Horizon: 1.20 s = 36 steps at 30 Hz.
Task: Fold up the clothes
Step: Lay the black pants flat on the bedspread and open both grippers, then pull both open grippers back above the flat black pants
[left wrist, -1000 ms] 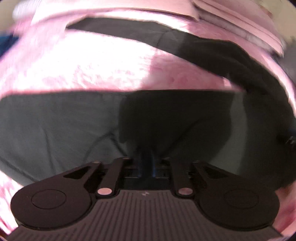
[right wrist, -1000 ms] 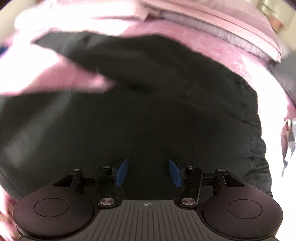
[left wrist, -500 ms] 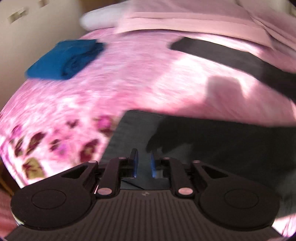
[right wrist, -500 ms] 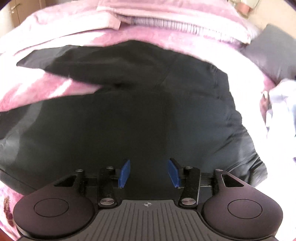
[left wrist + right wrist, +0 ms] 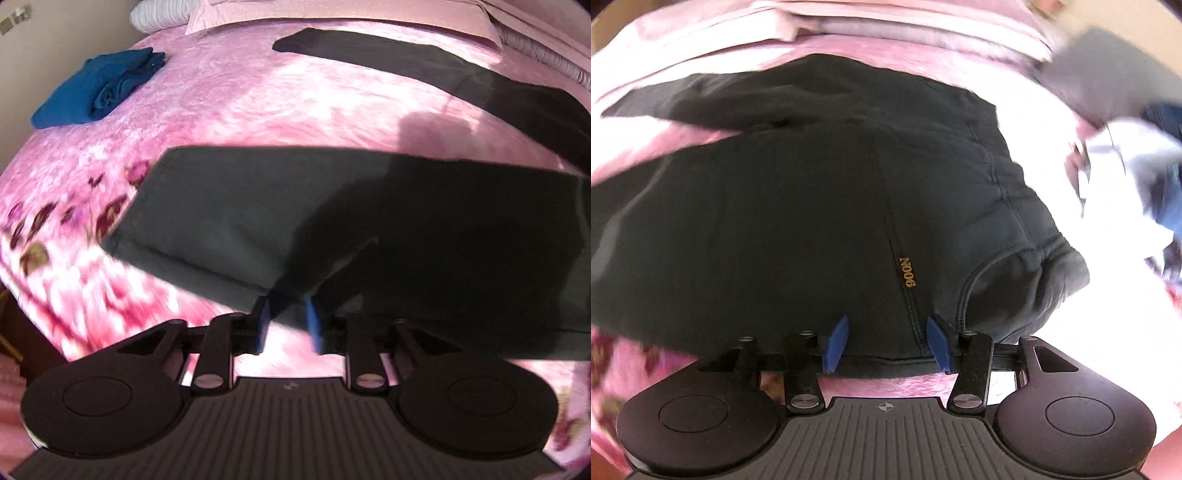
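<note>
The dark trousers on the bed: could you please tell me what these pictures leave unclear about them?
- Left wrist view: the dark trousers run off the right edge; shadow hides their folds.
- Left claw: cloth lies between its fingers, but whether it grips is unclear.
- Right wrist view: the pile at right is blurred and overexposed.
- Right claw: the waistband beneath is partly hidden.

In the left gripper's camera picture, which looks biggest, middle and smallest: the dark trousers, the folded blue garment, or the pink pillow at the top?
1. dark trousers, largest by far, though nearest the camera.
2. pink pillow, partly cut off.
3. folded blue garment, about alike in apparent size; unsure.
</note>
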Available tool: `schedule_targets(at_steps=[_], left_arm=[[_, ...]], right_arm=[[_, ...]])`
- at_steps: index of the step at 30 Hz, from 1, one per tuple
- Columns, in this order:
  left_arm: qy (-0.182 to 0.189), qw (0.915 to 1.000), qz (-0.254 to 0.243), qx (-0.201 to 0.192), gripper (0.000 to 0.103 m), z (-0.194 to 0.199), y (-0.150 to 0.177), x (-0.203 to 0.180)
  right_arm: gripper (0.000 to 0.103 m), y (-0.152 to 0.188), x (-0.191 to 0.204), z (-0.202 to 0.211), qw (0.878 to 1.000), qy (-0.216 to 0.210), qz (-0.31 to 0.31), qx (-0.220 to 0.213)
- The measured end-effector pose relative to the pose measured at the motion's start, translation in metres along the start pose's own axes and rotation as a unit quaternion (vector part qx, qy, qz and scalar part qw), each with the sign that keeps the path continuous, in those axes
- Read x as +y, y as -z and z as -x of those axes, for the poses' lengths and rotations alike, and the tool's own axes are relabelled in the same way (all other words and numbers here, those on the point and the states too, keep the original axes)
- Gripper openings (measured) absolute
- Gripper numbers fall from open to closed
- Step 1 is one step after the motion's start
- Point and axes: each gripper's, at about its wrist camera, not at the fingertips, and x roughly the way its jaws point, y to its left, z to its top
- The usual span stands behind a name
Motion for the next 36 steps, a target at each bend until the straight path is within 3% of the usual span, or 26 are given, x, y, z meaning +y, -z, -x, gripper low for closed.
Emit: schedule_targets(at_steps=[7,12,22,26,29,36], left_arm=[[0.041,0.9987,0.019,0.026,0.022,0.110,0.042,-0.083],[0.071,0.9970,0.020,0.022,0.024,0.201,0.059,-0.126],[0.070,0.9952,-0.020,-0.066,0.033,0.351,0.064,-0.155],[0.066,0.9941,-0.018,-0.084,0.034,0.386,0.071,-0.155],[0.058,0.9930,-0.024,-0.100,0.038,0.410,0.078,-0.157],[0.048,0.9917,-0.025,-0.117,0.042,0.437,0.093,-0.157]], right_arm=[[0.050,0.036,-0.039,0.074,0.995,-0.054,-0.067,0.047],[0.050,0.061,-0.063,0.146,0.995,-0.074,-0.064,0.035],[0.050,0.048,-0.096,0.262,0.991,-0.112,-0.063,-0.030],[0.052,0.042,-0.093,0.297,0.991,-0.116,-0.041,-0.052],[0.059,0.046,-0.086,0.324,0.990,-0.126,-0.025,-0.066],[0.061,0.061,-0.068,0.336,0.989,-0.137,-0.005,-0.051]])
